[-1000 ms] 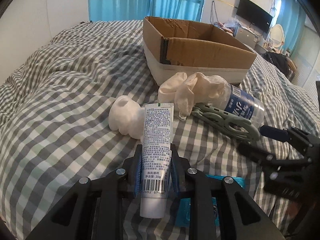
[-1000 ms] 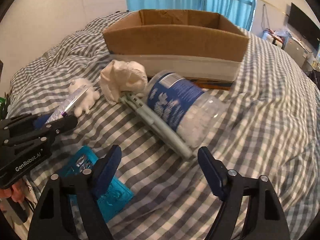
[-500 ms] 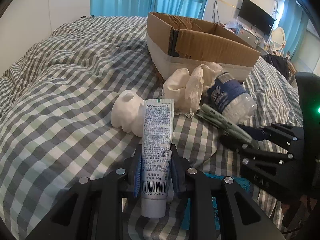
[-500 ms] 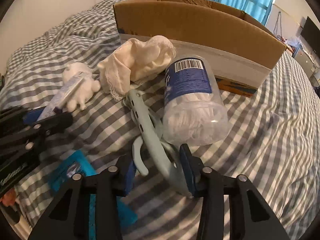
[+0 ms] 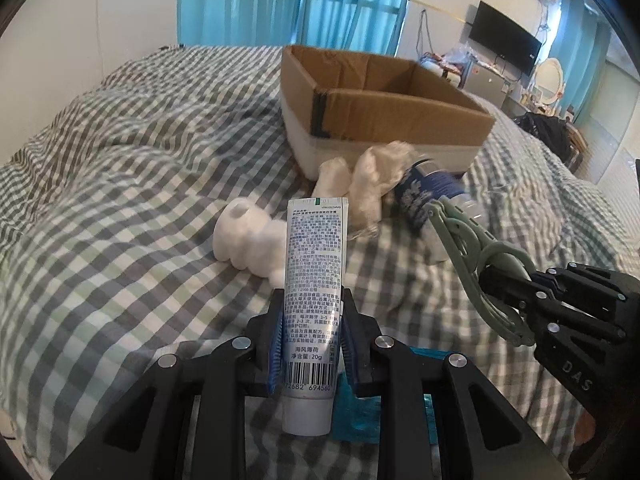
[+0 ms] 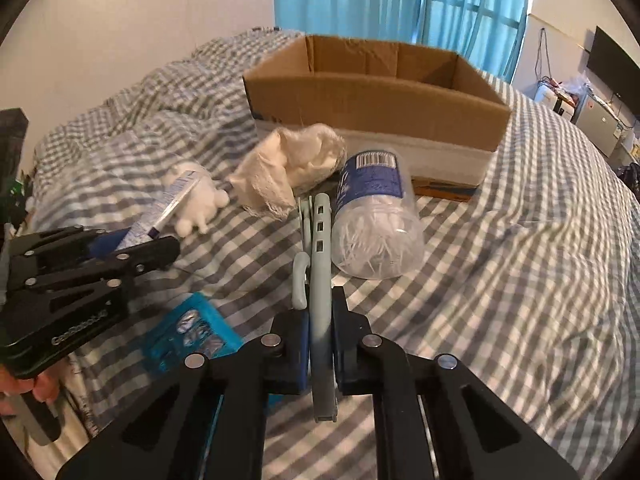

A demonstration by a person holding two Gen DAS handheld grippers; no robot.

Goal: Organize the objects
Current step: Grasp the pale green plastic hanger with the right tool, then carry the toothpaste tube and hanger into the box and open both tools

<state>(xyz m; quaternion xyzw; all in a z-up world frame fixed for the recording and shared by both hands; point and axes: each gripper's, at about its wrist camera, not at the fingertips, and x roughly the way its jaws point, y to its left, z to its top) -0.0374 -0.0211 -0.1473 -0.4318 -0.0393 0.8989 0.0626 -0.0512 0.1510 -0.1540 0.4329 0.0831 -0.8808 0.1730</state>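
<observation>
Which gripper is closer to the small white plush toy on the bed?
Left. The left gripper, shut on a toothpaste tube, is just in front of the white plush toy; the right gripper is farther away, holding a green hanger.

Left hand-held gripper point(image 5: 312, 336) clamps toothpaste tube point(image 5: 314, 280); right hand-held gripper point(image 5: 516, 292) grips green hanger point(image 5: 472, 256)

The inside floor of the cardboard box point(image 6: 376, 92) is hidden behind its near wall. The teal packet point(image 6: 188, 336) lies partly under the two grippers, its print blurred. The toothpaste tube point(image 5: 314, 280) covers part of the white plush toy point(image 5: 244, 236), and its small print is too fine to read. The green hanger point(image 6: 320, 280) disappears between the pads at its near end. The cotton-swab jar point(image 5: 424, 196) is half behind the crumpled cloth point(image 5: 372, 184).
</observation>
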